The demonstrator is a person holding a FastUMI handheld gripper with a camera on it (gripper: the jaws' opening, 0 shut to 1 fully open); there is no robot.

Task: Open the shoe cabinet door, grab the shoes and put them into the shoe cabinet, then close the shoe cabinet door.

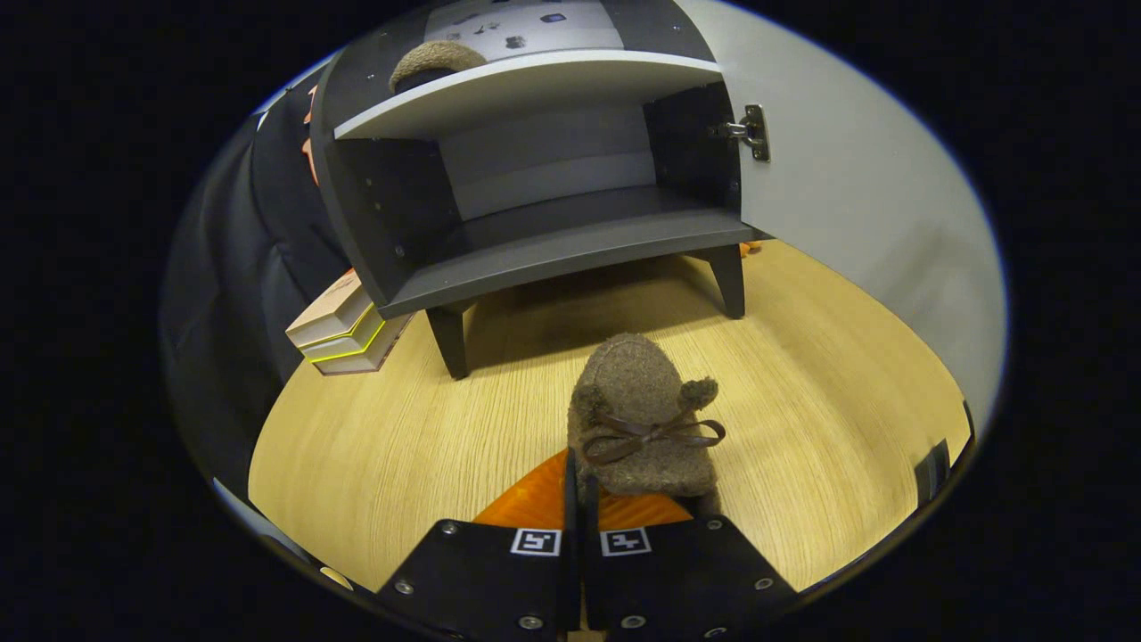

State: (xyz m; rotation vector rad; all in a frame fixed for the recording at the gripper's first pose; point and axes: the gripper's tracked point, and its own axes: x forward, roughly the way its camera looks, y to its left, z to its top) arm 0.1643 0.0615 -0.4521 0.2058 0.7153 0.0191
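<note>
Fingers [535, 499] of the tool [578, 513] sit pressed together at the bottom centre of the frame, pinching the heel edge of a brown felt shoe [644, 419] with a ribbon bow; the shoe points away from them, toward the shoe cabinet [535, 259] in the upper middle. Whether the shoe rests on the wooden surface [374, 446] or hangs just above it, I cannot tell. The cabinet door [856, 205] is swung wide to the right, its hinge [751, 132] at the upper right of the opening. The lower compartment stands open and bare, with its front edge well beyond the shoe's toe and a stretch of bare wood between them. A second brown shoe [434, 61] lies on the upper shelf at top left. Stacked books [343, 325] lie beside the cabinet's left leg.
</note>
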